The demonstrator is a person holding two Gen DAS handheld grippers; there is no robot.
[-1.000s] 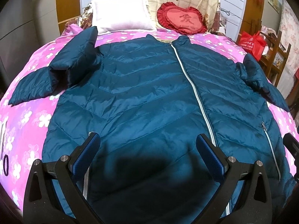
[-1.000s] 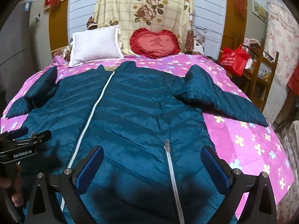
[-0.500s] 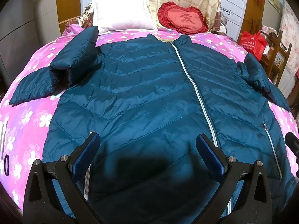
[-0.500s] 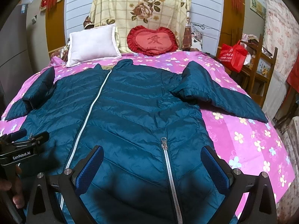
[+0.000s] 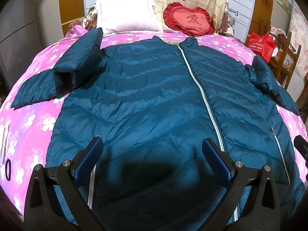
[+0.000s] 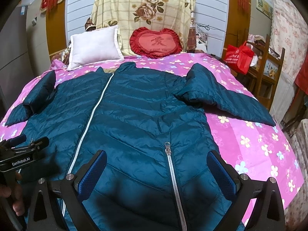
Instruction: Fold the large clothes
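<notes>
Teal quilted puffer jacket [image 5: 154,100] lies face up on the bed [image 6: 259,150], spread flat over the pink floral sheet, collar toward the headboard, hem toward the cameras. Main zipper [image 5: 200,88] is closed as far as visible, running collar to hem. Progress: my read is the fold hasn't started; only the laying-out is done. Body panel is fully open and flat, no side brought in, no hem-to-collar fold. Both sleeves are out to the sides and each is bent at the elbow: left sleeve [image 5: 57,77] kinks back on itself on the sheet, right sleeve [image 6: 221,98] does the same with the cuff trailing toward the bed edge. That looks incidental, not a deliberate fold. Left gripper [image 5: 152,154] hovers above the lower front of the jacket, jaws wide open, holding nothing. Right gripper [image 6: 156,166] likewise, jaws wide open and empty, framing the pocket zipper [image 6: 171,165]; no contact with the fabric that I can see. Left gripper also shows at the left edge of the right wrist view, with part of the person's hand under it. Left to do, as I judge it: sleeves across the chest, sides in, then hem up toward the collar. Puffy nylon will likely spring back and slide, so folds probably need pressing down. White pillow [image 6: 94,46] and red heart cushion [image 6: 156,42] sit at the headboard, apart from the collar, not in the way.
</notes>
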